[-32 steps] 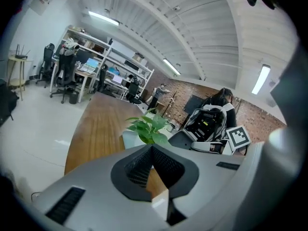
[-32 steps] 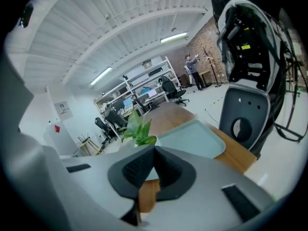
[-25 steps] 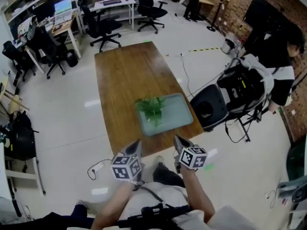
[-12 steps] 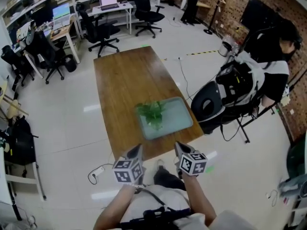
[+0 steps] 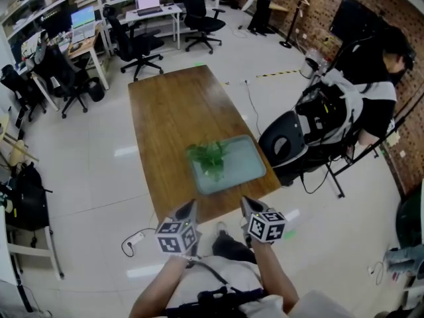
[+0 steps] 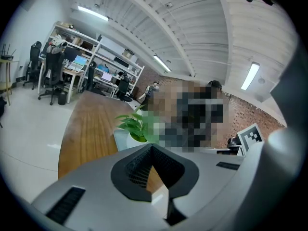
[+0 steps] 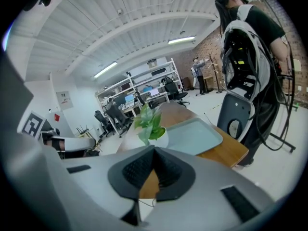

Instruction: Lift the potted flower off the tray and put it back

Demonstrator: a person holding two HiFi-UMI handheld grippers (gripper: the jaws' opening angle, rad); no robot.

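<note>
A small leafy plant in a white pot [image 5: 211,156] stands on the left part of a pale green tray [image 5: 244,165], near the front end of a long wooden table [image 5: 171,105]. Both grippers hover short of the table's front edge, apart from tray and plant. My left gripper [image 5: 191,206] is shut with nothing in it; past its tips the left gripper view shows the plant [image 6: 136,125]. My right gripper [image 5: 244,201] is also shut and empty. In the right gripper view the plant [image 7: 150,121] and the tray [image 7: 198,135] lie beyond the joined tips [image 7: 154,148].
A person [image 5: 379,78] stands at the right beside black equipment [image 5: 291,144] close to the table's right edge. Office chairs [image 5: 136,42] and desks [image 5: 156,8] fill the far end. A cable and plug [image 5: 132,234] lie on the floor at the left.
The head view has shifted slightly, and the person at the right has moved a little. Both grippers, the plant and the tray keep their places.
</note>
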